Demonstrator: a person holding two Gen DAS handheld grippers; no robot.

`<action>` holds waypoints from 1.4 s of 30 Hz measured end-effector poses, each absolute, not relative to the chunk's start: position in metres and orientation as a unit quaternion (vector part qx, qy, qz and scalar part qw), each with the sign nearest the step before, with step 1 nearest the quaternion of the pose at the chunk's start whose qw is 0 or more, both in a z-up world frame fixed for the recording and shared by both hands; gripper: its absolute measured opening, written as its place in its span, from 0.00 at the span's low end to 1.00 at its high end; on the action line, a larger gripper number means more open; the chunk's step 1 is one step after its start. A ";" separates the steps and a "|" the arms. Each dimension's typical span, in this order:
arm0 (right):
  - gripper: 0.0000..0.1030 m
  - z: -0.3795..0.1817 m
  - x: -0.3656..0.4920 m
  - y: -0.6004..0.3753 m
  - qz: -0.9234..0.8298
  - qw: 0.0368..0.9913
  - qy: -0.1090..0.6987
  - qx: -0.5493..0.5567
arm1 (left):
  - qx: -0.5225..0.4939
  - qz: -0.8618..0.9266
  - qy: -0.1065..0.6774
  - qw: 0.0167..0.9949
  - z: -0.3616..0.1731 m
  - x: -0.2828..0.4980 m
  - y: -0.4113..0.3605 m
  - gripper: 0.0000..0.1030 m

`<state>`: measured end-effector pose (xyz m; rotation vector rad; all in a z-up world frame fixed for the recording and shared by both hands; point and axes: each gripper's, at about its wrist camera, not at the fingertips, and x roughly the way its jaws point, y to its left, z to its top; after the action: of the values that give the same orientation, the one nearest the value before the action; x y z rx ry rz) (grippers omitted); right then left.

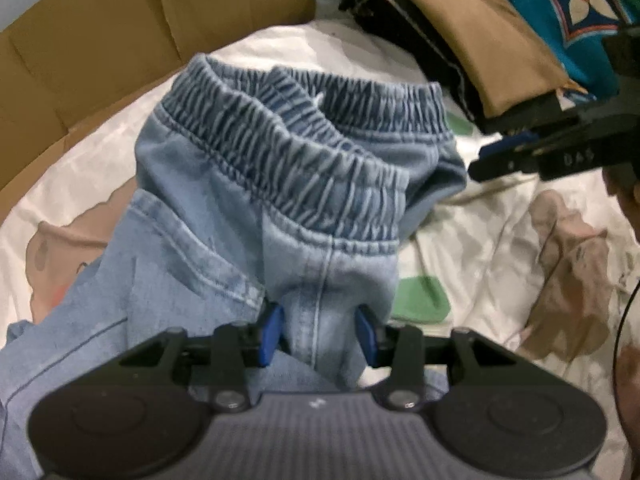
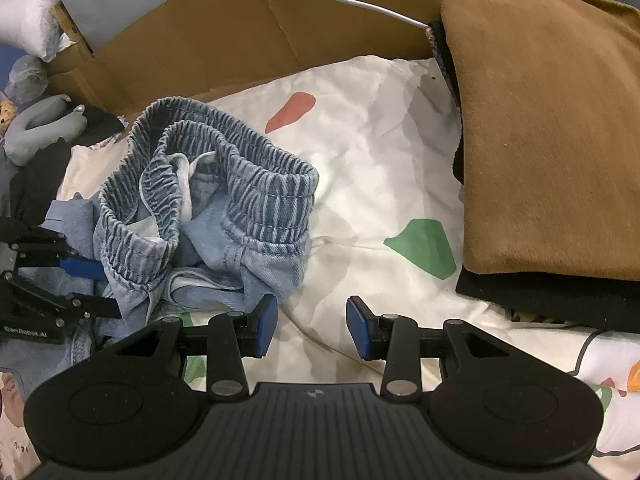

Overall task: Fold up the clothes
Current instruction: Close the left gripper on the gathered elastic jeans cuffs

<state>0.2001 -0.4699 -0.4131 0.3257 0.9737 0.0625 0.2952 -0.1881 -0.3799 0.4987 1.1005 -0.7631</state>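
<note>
The jeans point(image 1: 248, 184) are light blue and soft, with a stretchy, wrinkly waistband that is a darker blue. They lie in a bunched heap on a white sheet point(image 2: 372, 152) with red and green shapes on it. The waistband stands up and is open, so the white inside cloth shows. The left gripper point(image 1: 319, 330) pinches a fold of the jeans just below the waistband, with its blue fingers point(image 1: 271, 332) pressing on both sides of the seam. The right gripper point(image 2: 312, 326) hangs over the bare sheet just beside the jeans, its fingers spread apart with nothing between them. To the right sits a folded pile of clothes point(image 2: 552, 132), brown on top and black below. A cardboard box point(image 2: 248, 36) stands behind the sheet.
</note>
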 end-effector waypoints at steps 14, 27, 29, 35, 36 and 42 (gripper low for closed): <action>0.44 -0.409 0.198 -0.471 0.034 0.873 0.457 0.167 | 0.169 -0.346 0.468 0.795 -0.338 0.263 -0.146 0.13; 0.44 -0.407 0.194 -0.470 0.031 0.873 0.456 0.171 | 0.138 -0.347 0.449 0.812 -0.318 0.249 -0.140 0.14; 0.44 -0.407 0.194 -0.471 0.030 0.873 0.457 0.170 | 0.135 -0.349 0.443 0.815 -0.315 0.248 -0.144 0.17; 0.44 -0.409 0.195 -0.474 0.025 0.871 0.459 0.172 | 0.140 -0.353 0.415 0.827 -0.300 0.247 -0.157 0.55; 0.44 -0.409 0.195 -0.474 0.026 0.871 0.459 0.172 | 0.146 -0.354 0.414 0.826 -0.302 0.247 -0.162 0.56; 0.44 -0.409 0.192 -0.475 0.026 0.871 0.458 0.173 | 0.186 -0.339 0.433 0.814 -0.324 0.255 -0.189 0.56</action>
<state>0.1923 -0.4748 -0.4093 0.3609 0.9582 0.0549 0.2547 -0.1894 -0.3240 0.3969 0.9241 -0.7225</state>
